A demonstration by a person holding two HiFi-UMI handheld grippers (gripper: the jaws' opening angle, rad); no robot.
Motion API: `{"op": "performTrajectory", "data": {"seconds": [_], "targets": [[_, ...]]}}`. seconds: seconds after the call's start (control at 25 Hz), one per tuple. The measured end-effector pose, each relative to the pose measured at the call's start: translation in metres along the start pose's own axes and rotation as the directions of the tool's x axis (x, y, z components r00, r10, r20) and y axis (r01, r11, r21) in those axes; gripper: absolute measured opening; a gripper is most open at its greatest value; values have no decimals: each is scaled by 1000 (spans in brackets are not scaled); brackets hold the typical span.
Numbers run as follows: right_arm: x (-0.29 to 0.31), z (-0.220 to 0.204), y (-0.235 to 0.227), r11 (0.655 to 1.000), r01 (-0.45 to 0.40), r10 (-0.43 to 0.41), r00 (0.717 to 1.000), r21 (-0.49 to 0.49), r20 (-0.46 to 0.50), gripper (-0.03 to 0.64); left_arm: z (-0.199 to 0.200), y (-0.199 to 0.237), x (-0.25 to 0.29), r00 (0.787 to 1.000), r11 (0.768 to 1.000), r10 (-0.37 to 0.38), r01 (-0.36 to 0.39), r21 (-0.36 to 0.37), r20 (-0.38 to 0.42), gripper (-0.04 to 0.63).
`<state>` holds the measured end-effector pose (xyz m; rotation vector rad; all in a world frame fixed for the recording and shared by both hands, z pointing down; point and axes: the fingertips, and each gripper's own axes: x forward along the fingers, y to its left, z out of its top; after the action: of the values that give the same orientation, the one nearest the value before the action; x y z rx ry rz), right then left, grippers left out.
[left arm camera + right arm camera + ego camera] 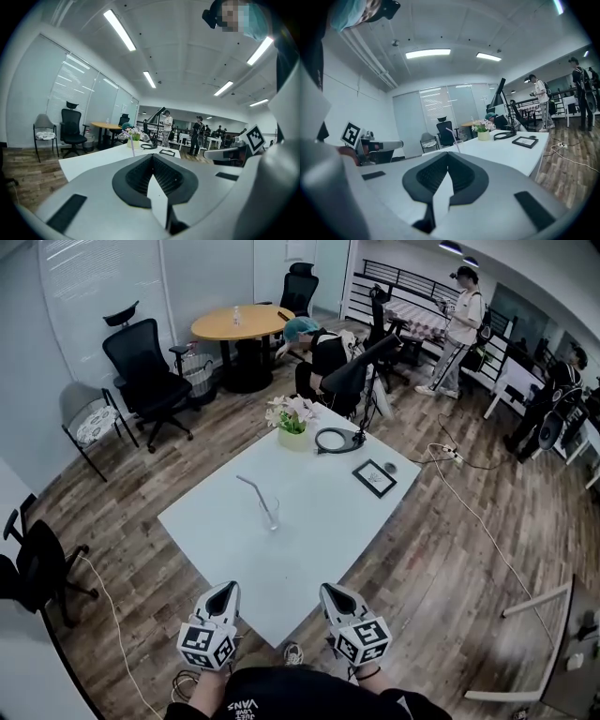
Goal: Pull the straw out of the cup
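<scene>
Right, nearest first: both grippers sit side by side at the near edge of the white table (309, 563), pointing out across it and tipped slightly down. The left gripper (227, 587) is clenched. Its own view shows the dark ribbed pads meeting at the tip with nothing between them. The right gripper (331, 589) matches it, jaws pressed flat together and empty.

Ahead of them there's a bare stretch of tabletop, and then the clear cup (271, 515), upright near the middle of the table and well apart from both grippers. The straw (253, 489) is in the cup, leaning up and away to the left in the head view, with its top end bent over further left. From both gripper views it pokes up just above the closed jaw tips.

Further on, toward the right edge, a black picture frame (375, 477) lies flat. Beyond it is the ring-shaped base of a black desk lamp (335, 440), and just beside that, at the far corner, a pot of pale flowers (292, 430).

Past the table's far end a person in a teal cap (314, 341) is bent low. Behind them is a round wooden table (242, 322) with black office chairs (145, 371) around it. Far right, a standing person (462, 329) in a white top, and a cable (473, 512) trails over the wooden floor.
</scene>
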<state>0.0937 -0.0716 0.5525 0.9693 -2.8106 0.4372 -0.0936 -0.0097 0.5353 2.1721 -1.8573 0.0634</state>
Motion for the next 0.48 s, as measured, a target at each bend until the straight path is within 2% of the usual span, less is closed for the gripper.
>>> {"op": "performTrajectory", "data": {"seconds": [0.24,0.48], "targets": [[10,1,1,1000,-26,26,1000,4,-3,17,-1,2,5,1000,1000,13,-13,-6,-12,11],[26,4,0,1000,-13,13,1000,8,-4,17,2,15,20,1000,1000,-5,5,-10,-15,11]]}}
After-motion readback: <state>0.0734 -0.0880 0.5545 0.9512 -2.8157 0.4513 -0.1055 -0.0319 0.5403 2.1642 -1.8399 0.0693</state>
